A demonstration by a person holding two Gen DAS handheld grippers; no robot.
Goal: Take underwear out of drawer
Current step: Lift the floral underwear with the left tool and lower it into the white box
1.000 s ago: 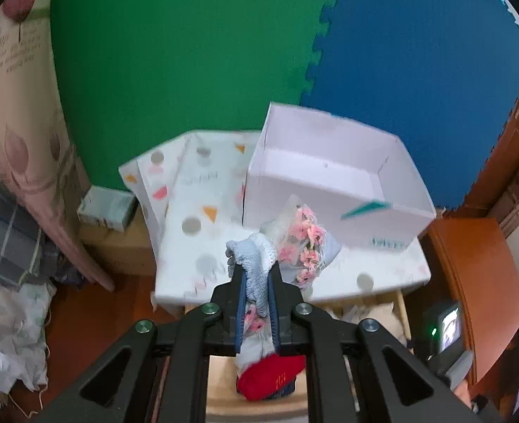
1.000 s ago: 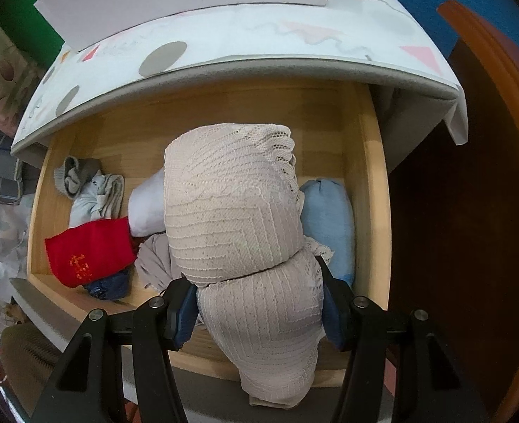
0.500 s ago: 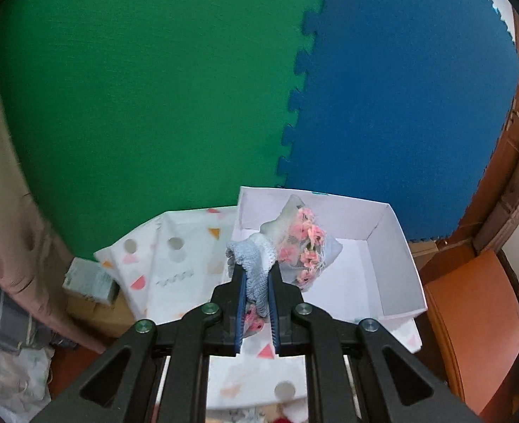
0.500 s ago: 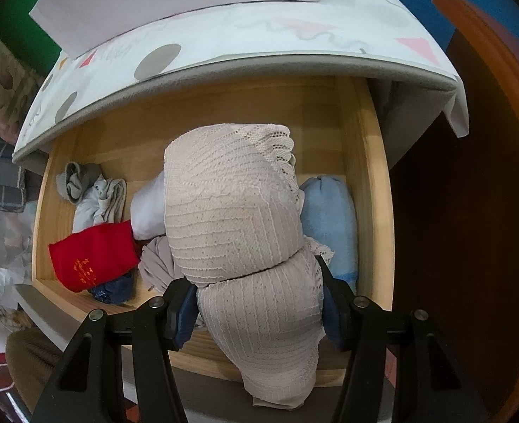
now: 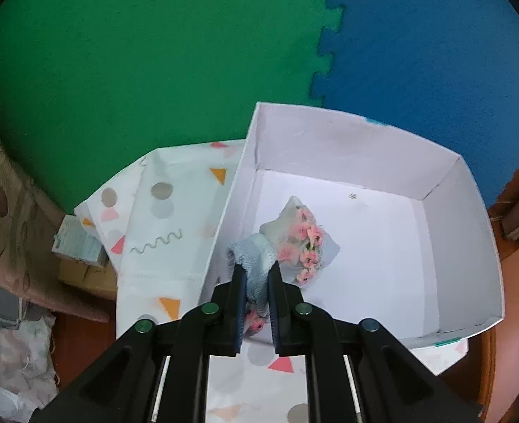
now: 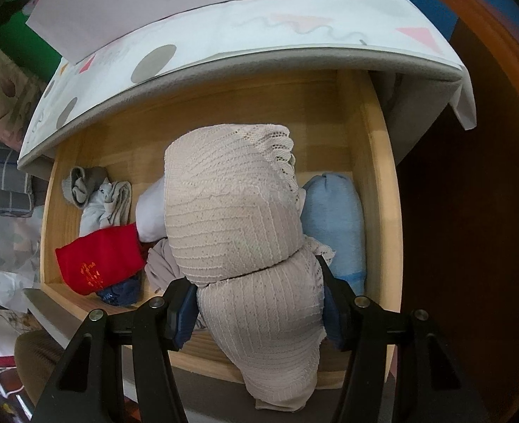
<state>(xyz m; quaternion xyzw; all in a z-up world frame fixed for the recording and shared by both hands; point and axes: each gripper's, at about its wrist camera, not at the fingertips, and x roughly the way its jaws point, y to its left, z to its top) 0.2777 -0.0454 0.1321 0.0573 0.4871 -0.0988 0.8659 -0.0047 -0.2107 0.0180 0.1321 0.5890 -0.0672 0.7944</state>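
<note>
Two grippers are in my hands, each clenched on a piece of underwear. My right gripper (image 6: 257,312) pinches a big beige lace-knit piece (image 6: 234,232) between its blue pads, and it hangs over the open wooden drawer (image 6: 379,190). Inside the drawer, left of the beige piece, lie a red folded item (image 6: 98,262), a dark blue bit (image 6: 120,292) beneath it, pale grey rolled socks (image 6: 98,197) farther back, and a white garment (image 6: 150,216); a light blue roll (image 6: 340,218) lies along the drawer's right wall. Beyond the drawer, the patterned cloth-covered top (image 6: 259,42) carries the white shoe box (image 6: 160,3).

My left gripper (image 5: 255,294) holds a small grey piece with pink flowers (image 5: 294,246), squeezed tight between the fingers, above the floor of the open shoe box (image 5: 382,246) near its left wall. Left of the box spreads the patterned cloth (image 5: 167,218). Behind the box stand a green foam mat (image 5: 136,53) and a blue one (image 5: 435,42).
</note>
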